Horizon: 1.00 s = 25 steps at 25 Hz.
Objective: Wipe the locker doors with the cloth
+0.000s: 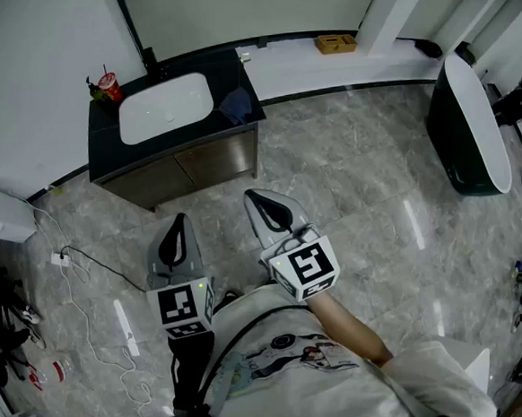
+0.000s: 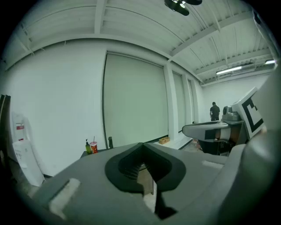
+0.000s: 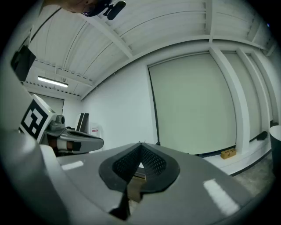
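Above the marble floor (image 1: 358,177), left gripper (image 1: 180,220) and right gripper (image 1: 256,197) hang with fingers pressed together, empty. Only the head view shows the dark cloth (image 1: 235,106) lying on the worktop (image 1: 232,75), right of the sink (image 1: 165,107). The left gripper view alone catches a distant person (image 2: 214,111).

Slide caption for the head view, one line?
Shut, empty left gripper and right gripper above grey marble floor, facing dark vanity cabinet bearing white basin and blue cloth.

A basin (image 1: 165,107) sits in the bench (image 1: 103,145). A cup (image 1: 108,85) stands at its rear left corner, a cloth (image 1: 235,106) lies at its right edge. Further right, a box (image 1: 335,43) rests on a ledge (image 1: 290,68).
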Tool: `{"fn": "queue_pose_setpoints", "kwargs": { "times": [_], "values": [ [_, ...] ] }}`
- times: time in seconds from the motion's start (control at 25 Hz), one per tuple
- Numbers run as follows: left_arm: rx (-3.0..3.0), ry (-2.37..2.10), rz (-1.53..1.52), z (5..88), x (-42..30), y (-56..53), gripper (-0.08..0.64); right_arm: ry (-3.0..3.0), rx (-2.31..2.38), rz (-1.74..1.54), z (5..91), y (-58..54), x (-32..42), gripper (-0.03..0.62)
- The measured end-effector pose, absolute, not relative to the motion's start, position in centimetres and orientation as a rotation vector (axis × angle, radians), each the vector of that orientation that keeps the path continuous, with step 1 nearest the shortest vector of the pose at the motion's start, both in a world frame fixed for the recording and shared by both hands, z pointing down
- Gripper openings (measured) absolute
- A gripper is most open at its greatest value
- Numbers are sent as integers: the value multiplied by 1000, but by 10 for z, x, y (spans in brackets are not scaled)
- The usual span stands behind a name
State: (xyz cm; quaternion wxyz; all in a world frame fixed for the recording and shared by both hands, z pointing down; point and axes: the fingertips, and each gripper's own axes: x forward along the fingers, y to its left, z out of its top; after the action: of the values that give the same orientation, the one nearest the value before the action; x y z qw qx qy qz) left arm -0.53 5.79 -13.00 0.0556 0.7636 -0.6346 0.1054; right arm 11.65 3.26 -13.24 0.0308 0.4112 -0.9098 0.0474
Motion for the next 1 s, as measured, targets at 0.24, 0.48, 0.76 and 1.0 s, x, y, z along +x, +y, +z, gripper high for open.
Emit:
{"fn": "queue_pose_setpoints", "kwargs": {
  "times": [0.24,0.48,0.76,1.0],
  "values": [
    [2323,-1916,327,-130,2,56,0,-2802,1265,149,-132,31,121,2],
    [2336,-1906,342,-130,11,53,0,-2825,1273,177,-132,29,127,3],
    [2308,-1903,342,-130,20,48,0,-2830,1279,193,-130,27,144,5],
    [2277,-1937,341,-131,35,37,0,-2830,1264,213,-124,24,172,5]
  ]
}}
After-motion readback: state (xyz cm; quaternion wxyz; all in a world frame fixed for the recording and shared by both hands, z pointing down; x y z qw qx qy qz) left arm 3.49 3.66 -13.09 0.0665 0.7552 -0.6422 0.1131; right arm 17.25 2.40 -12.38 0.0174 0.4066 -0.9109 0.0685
